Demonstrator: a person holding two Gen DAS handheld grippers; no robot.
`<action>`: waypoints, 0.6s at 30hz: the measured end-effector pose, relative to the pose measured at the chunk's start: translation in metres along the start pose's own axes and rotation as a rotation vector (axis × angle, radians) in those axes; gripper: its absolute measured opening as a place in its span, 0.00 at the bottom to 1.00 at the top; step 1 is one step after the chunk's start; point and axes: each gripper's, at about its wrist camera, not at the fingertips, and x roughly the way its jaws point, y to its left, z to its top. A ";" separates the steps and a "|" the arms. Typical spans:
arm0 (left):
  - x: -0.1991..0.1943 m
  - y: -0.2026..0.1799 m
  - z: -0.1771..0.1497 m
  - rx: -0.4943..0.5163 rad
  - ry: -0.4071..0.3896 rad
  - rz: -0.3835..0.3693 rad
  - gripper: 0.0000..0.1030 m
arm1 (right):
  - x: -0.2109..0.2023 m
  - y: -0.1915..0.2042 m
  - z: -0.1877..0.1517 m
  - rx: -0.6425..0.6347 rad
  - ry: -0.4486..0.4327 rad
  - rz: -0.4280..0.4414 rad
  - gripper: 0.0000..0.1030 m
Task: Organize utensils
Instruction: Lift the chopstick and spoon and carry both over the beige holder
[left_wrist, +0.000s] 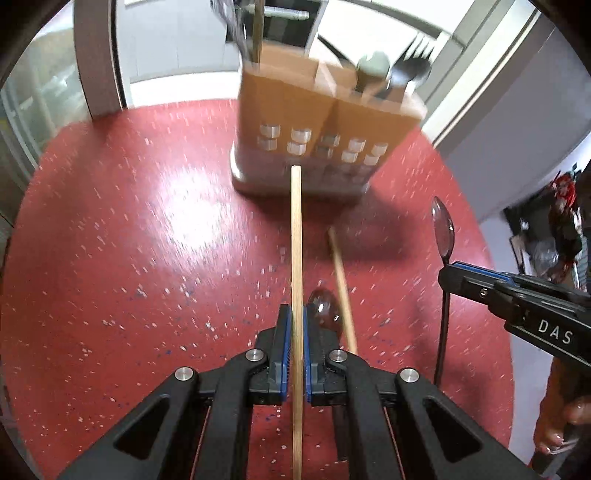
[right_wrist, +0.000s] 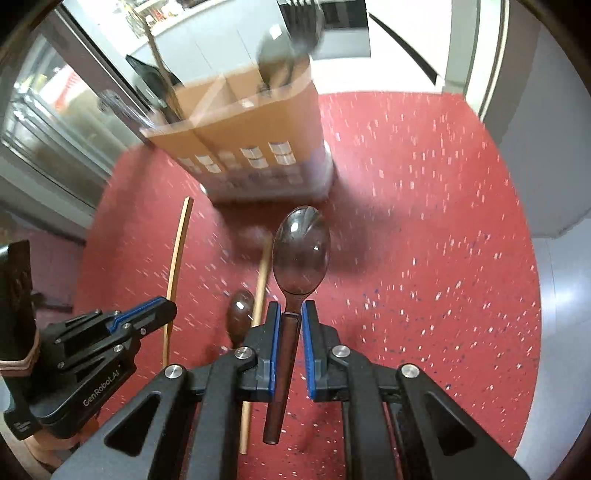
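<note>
In the left wrist view, the left gripper (left_wrist: 296, 325) fills the lower middle of the frame, its jaws narrow and pressed on a pale wooden chopstick (left_wrist: 296, 236) that runs straight up the picture. Right of it, a second chopstick (left_wrist: 341, 288) and a dark spoon (left_wrist: 324, 306) lie on the red speckled tabletop (left_wrist: 129, 258). In the upper middle stands the cardboard utensil holder (left_wrist: 314, 122), with dark forks and spoons sticking out of its compartments, blurred. At the right edge the right gripper (left_wrist: 448, 273) comes in, clamped on a glossy brown spoon (left_wrist: 443, 229).

In the right wrist view, the right gripper (right_wrist: 291, 325) sits lower middle, jaws narrow on the handle of the brown spoon (right_wrist: 301, 251), bowl pointing up the frame. The utensil holder (right_wrist: 251, 140) stands upper middle. The left gripper (right_wrist: 162, 308) at lower left grips its chopstick (right_wrist: 179, 251). Between the two grippers lie the other chopstick (right_wrist: 258, 295) and the dark spoon (right_wrist: 242, 310) on the tabletop (right_wrist: 424, 221).
</note>
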 end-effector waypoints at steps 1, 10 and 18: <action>-0.012 -0.001 0.005 -0.003 -0.029 0.000 0.27 | -0.007 0.003 0.002 -0.006 -0.020 0.009 0.12; -0.112 -0.001 0.059 -0.038 -0.281 -0.004 0.27 | -0.064 0.032 0.040 -0.028 -0.214 0.063 0.12; -0.160 0.000 0.136 -0.074 -0.487 0.012 0.27 | -0.088 0.036 0.097 -0.025 -0.379 0.053 0.12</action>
